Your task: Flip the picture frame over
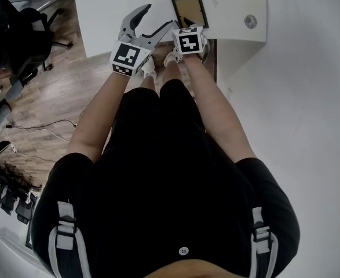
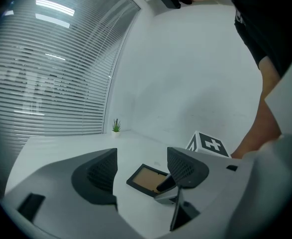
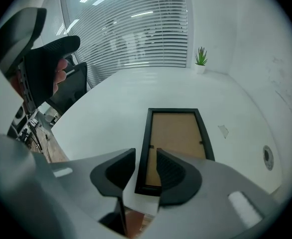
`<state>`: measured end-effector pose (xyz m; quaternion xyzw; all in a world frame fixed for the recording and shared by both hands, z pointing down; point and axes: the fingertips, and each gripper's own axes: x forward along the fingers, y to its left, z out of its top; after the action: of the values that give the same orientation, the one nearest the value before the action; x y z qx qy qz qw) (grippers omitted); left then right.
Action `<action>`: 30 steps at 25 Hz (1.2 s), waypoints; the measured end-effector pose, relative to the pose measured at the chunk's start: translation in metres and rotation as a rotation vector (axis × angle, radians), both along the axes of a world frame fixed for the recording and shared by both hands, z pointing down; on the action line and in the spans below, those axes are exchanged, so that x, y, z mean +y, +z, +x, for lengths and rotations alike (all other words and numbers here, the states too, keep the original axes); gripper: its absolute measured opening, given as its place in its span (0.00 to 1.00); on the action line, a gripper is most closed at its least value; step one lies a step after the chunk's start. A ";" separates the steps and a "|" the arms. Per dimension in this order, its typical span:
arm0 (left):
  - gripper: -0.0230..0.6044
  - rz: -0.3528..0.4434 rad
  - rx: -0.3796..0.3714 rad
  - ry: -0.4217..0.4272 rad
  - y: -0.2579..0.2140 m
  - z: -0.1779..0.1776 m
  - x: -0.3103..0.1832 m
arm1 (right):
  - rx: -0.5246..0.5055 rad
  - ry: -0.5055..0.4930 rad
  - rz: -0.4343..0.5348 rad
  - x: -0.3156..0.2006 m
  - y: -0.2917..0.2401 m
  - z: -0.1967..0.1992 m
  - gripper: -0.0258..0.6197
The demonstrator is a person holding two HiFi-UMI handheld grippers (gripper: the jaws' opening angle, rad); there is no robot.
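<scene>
The picture frame [image 1: 188, 9] lies flat on the white table [image 1: 117, 4], close to its near edge, black rim and brown backing [image 3: 178, 133] facing up. My right gripper [image 3: 146, 171] points steeply down at the frame's near corner. Its jaws straddle the left rail, one outside the frame, one over the backing, and a sliver of table shows between the outer pad and the rail. My left gripper [image 1: 160, 16] hovers just left of the frame, jaws wide and empty. In the left gripper view the frame [image 2: 146, 178] lies beyond the jaws, with a right-gripper finger [image 2: 166, 183] on it.
A small potted plant [image 3: 201, 58] stands at the table's far corner. A round cable cap [image 1: 250, 21] sits in the tabletop to the right of the frame. An office chair [image 1: 16, 30] stands on the wooden floor to the left. The person's feet are just under the table edge.
</scene>
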<state>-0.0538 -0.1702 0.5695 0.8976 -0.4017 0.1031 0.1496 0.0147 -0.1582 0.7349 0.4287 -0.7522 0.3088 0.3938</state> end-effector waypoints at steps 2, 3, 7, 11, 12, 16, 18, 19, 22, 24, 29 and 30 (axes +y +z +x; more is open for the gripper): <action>0.54 -0.008 0.003 -0.001 0.002 -0.001 0.001 | 0.015 -0.002 0.004 -0.001 -0.001 0.000 0.25; 0.54 -0.010 0.004 -0.002 0.003 -0.001 0.001 | 0.029 -0.006 0.008 -0.001 0.000 0.000 0.24; 0.54 -0.015 0.001 -0.009 0.005 -0.002 0.005 | 0.082 -0.024 0.024 -0.001 0.002 0.001 0.21; 0.54 -0.009 0.009 -0.021 0.000 -0.003 0.004 | 0.103 -0.027 0.023 0.000 0.001 -0.001 0.17; 0.54 -0.006 0.011 -0.024 -0.002 -0.003 0.003 | 0.103 -0.025 0.021 0.000 0.001 -0.002 0.16; 0.53 -0.004 0.004 -0.032 -0.002 -0.006 0.004 | 0.085 0.008 0.014 0.001 0.001 0.000 0.12; 0.53 -0.003 0.000 -0.033 -0.003 -0.008 0.005 | 0.066 0.026 0.017 -0.001 -0.002 0.001 0.12; 0.53 -0.001 0.001 -0.036 -0.005 -0.010 0.005 | 0.052 0.033 0.022 -0.003 -0.005 0.000 0.12; 0.53 0.000 -0.001 -0.043 -0.009 -0.014 0.007 | 0.009 0.053 0.032 -0.007 -0.016 -0.002 0.12; 0.53 -0.004 -0.009 -0.044 -0.011 -0.016 0.009 | -0.004 0.070 0.027 -0.008 -0.022 0.002 0.12; 0.53 0.021 -0.001 -0.046 -0.023 -0.020 0.008 | -0.075 0.111 0.019 -0.009 -0.038 0.002 0.12; 0.53 0.025 -0.003 -0.046 -0.026 -0.020 0.008 | -0.092 0.117 0.020 -0.010 -0.043 0.002 0.12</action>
<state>-0.0740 -0.1623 0.5436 0.8897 -0.4237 0.0959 0.1404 0.0168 -0.1677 0.6923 0.4615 -0.7461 0.3429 0.3358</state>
